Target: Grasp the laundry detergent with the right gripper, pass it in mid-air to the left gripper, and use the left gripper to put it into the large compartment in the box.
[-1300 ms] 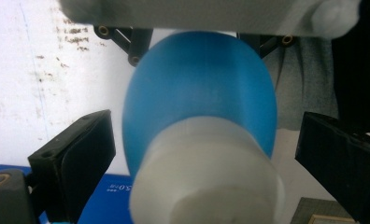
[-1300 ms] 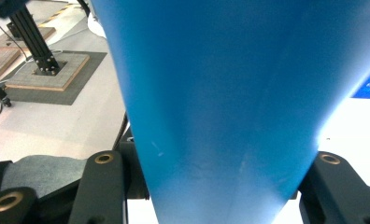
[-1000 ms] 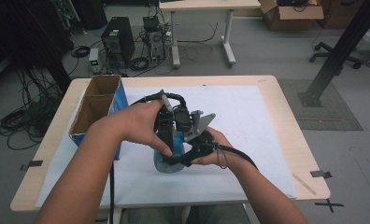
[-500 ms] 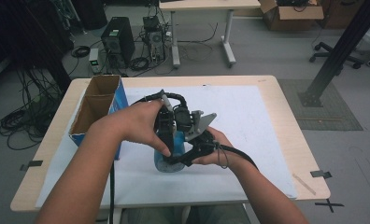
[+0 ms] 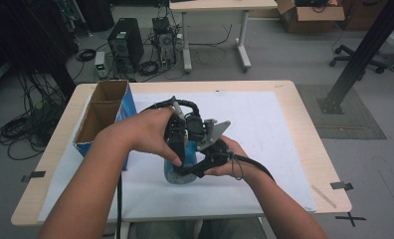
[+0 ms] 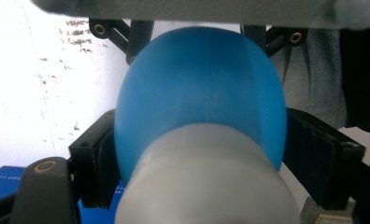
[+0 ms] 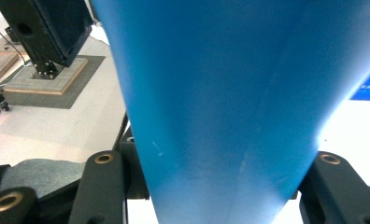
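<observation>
A blue bottle (image 5: 176,173) with a pale grey cap (image 6: 206,182) stands near the table's front edge. My right gripper (image 5: 195,167) comes in low from the right and is shut on the bottle's body (image 7: 220,93). My left gripper (image 5: 179,147) reaches down over the bottle's top. Its jaws have just been closing with the cap end between them, and both pads (image 6: 92,154) now lie against the blue shoulder (image 6: 202,93). A hand covers most of the left gripper in the high view.
An open cardboard box (image 5: 101,115) with a blue side stands at the table's left. A white sheet (image 5: 269,129) covers most of the wooden table (image 5: 304,99). Cables, computers and a desk lie on the floor beyond.
</observation>
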The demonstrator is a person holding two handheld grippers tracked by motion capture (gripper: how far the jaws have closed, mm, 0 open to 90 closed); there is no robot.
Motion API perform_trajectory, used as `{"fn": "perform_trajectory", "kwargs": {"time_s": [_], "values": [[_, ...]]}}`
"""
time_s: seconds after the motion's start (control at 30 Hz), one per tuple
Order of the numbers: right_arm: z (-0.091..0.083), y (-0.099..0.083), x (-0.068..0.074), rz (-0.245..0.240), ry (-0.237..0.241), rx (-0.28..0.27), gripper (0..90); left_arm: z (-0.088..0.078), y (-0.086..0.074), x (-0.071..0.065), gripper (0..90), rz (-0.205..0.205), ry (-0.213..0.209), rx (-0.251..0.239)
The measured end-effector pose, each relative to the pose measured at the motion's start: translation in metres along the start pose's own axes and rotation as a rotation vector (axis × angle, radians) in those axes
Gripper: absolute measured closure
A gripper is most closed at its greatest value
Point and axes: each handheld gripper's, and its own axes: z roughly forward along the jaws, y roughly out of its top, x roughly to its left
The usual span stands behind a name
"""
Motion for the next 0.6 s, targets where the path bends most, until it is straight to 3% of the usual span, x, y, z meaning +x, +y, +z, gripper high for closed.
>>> {"fn": "perform_trajectory", "kwargs": {"time_s": [0.6], "values": [[0.0019,0.0015,0.0005,0.0,-0.001,-0.003,45.9,-0.0003,-0.0016,-0.0011,27.4,0.0,0.01,0.001]]}}
